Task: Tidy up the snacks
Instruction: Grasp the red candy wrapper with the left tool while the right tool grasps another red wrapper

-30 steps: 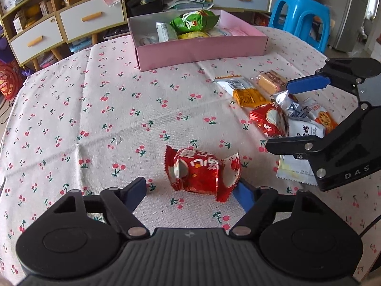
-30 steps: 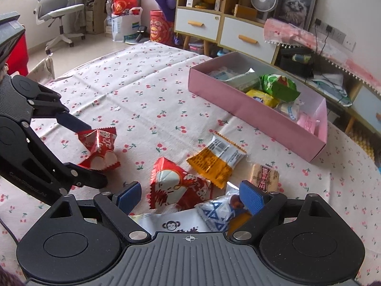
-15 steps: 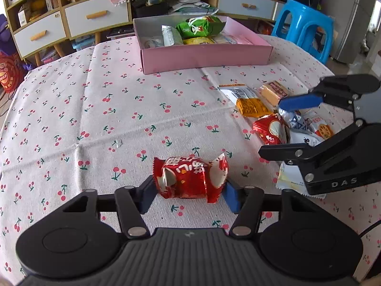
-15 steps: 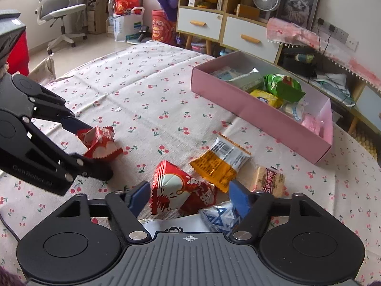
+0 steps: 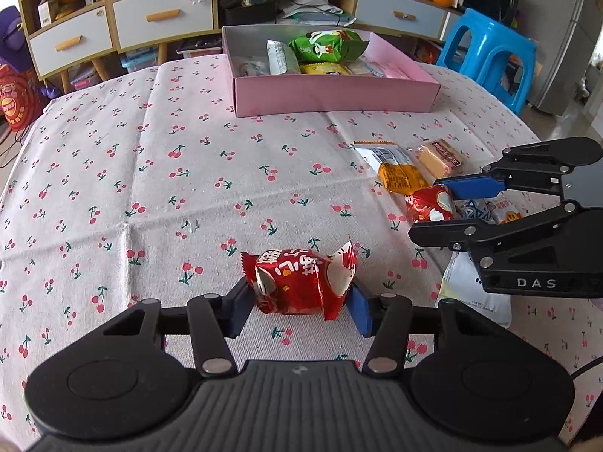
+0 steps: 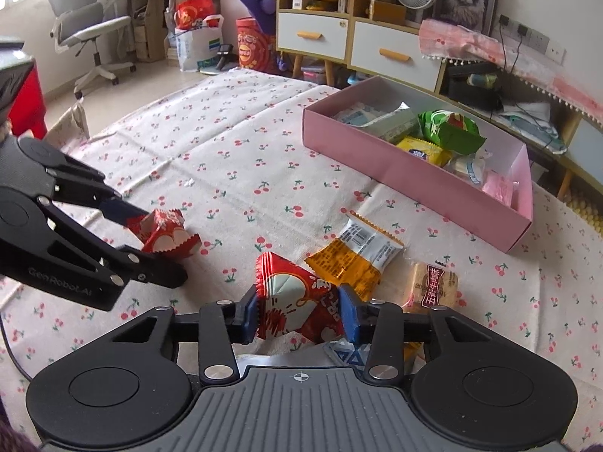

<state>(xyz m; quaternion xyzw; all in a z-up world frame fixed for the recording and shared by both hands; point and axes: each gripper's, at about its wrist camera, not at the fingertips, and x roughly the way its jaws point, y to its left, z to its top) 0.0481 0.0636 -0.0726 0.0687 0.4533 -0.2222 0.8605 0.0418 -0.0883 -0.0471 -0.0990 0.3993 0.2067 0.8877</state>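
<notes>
My left gripper [image 5: 299, 310] is shut on a red snack packet [image 5: 299, 282], held just above the cherry-print tablecloth [image 5: 188, 173]; it also shows in the right wrist view [image 6: 166, 231]. My right gripper [image 6: 299, 314] is shut on a second red snack packet [image 6: 297, 301], which shows in the left wrist view [image 5: 429, 203] too. The pink box [image 5: 331, 94] stands at the table's far side with several snacks inside; in the right wrist view it [image 6: 414, 173] is ahead to the right.
Loose snacks lie by my right gripper: an orange and white packet [image 6: 354, 252], a tan biscuit pack [image 6: 433, 286], a white packet [image 5: 475, 293] and a blue-patterned one [image 6: 346, 354]. Cabinets and a blue stool [image 5: 490, 56] stand beyond the table.
Both grippers closed from open onto their red packets. The left one lifted its packet slightly and the view moved toward the box.
</notes>
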